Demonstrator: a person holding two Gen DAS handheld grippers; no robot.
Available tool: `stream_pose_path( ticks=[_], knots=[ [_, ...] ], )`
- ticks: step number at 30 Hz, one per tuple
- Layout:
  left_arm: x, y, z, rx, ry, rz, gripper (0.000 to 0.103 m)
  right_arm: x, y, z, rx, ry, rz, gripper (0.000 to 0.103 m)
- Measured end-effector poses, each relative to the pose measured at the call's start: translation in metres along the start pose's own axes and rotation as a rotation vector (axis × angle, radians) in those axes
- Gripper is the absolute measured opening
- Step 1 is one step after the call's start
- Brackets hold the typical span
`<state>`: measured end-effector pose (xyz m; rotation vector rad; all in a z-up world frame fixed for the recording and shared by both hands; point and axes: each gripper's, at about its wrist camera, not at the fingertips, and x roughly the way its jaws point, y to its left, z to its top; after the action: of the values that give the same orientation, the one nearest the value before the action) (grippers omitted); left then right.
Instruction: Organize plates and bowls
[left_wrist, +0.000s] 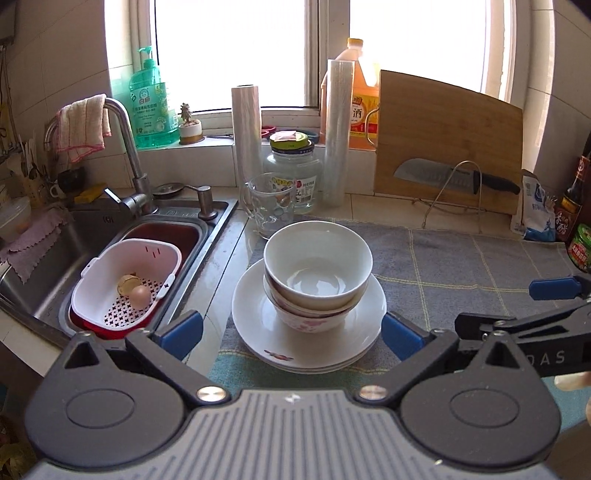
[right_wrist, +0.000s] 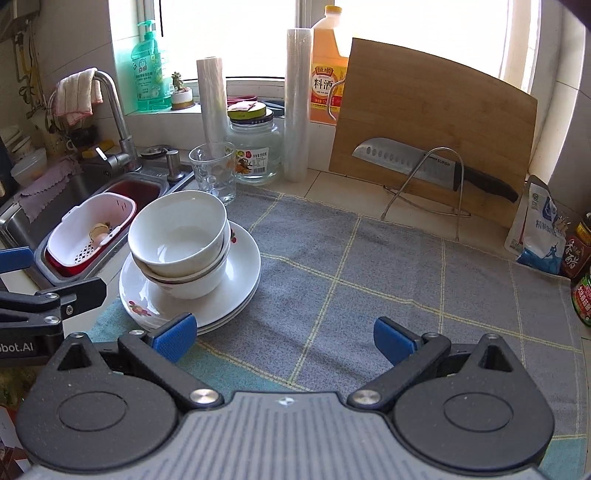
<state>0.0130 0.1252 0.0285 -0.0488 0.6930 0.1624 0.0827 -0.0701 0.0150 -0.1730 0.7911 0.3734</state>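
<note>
A stack of white bowls (left_wrist: 317, 269) sits on a stack of white plates (left_wrist: 258, 332) with a small flower print, on the left part of a grey checked mat (left_wrist: 461, 266). The bowls (right_wrist: 179, 236) and plates (right_wrist: 243, 273) also show at the left of the right wrist view. My left gripper (left_wrist: 291, 332) is open and empty, with its blue fingertips on either side of the plates' near edge. My right gripper (right_wrist: 284, 338) is open and empty above the mat (right_wrist: 369, 266), to the right of the stack.
A sink (left_wrist: 74, 240) with a white colander basket (left_wrist: 125, 280) lies left of the stack. A glass mug (left_wrist: 269, 203), a jar (left_wrist: 293, 173) and two film rolls (left_wrist: 338, 133) stand behind it. A cutting board (right_wrist: 432, 122) and knife (right_wrist: 424, 166) stand at the back right. Sauce bottles (right_wrist: 576, 254) line the right edge.
</note>
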Motion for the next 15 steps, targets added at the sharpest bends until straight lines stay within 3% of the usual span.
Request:
stream_pose_path(
  ticks=[15],
  knots=[
    [-0.011, -0.008, -0.005, -0.027, 0.023, -0.002, 0.102, -0.010, -0.004, -0.007, 0.029, -0.013, -0.011, 0.103]
  ],
)
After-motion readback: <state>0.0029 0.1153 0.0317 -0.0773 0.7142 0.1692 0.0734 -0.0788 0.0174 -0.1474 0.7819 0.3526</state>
